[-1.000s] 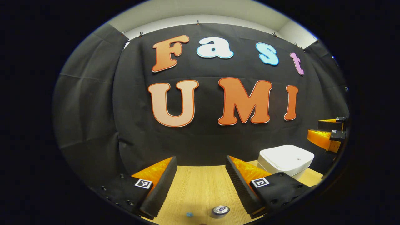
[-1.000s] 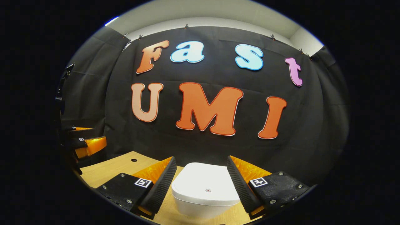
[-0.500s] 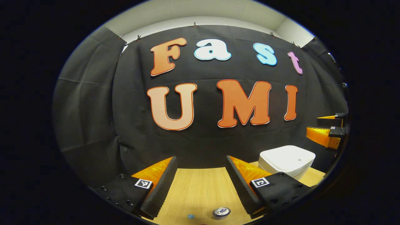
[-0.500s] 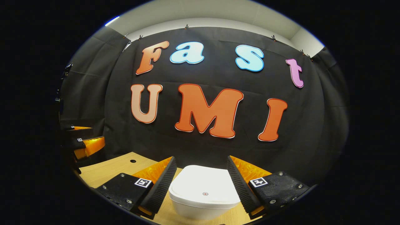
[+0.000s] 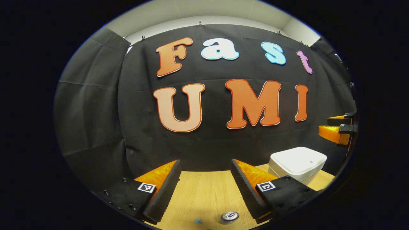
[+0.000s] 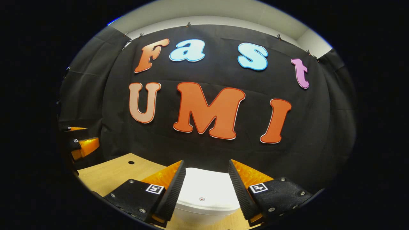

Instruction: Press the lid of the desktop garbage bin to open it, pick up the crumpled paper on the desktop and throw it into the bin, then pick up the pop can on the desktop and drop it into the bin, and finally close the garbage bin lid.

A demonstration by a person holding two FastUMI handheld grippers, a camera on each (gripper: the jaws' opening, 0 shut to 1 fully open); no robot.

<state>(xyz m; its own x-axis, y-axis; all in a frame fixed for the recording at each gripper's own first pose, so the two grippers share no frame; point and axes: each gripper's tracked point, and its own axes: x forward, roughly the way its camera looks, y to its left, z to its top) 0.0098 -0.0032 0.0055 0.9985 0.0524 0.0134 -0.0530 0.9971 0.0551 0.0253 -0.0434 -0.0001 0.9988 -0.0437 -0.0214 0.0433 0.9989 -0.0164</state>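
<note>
Your right gripper [image 6: 204,188] hangs with jaws apart over the white garbage bin [image 6: 204,198], its lid down. Your left gripper [image 5: 204,188], also released, hovers above the wooden desktop [image 5: 201,191]; the pop can [image 5: 229,217] stands near, beside a small blue speck [image 5: 198,220]. Black cloth walls the far side.
</note>
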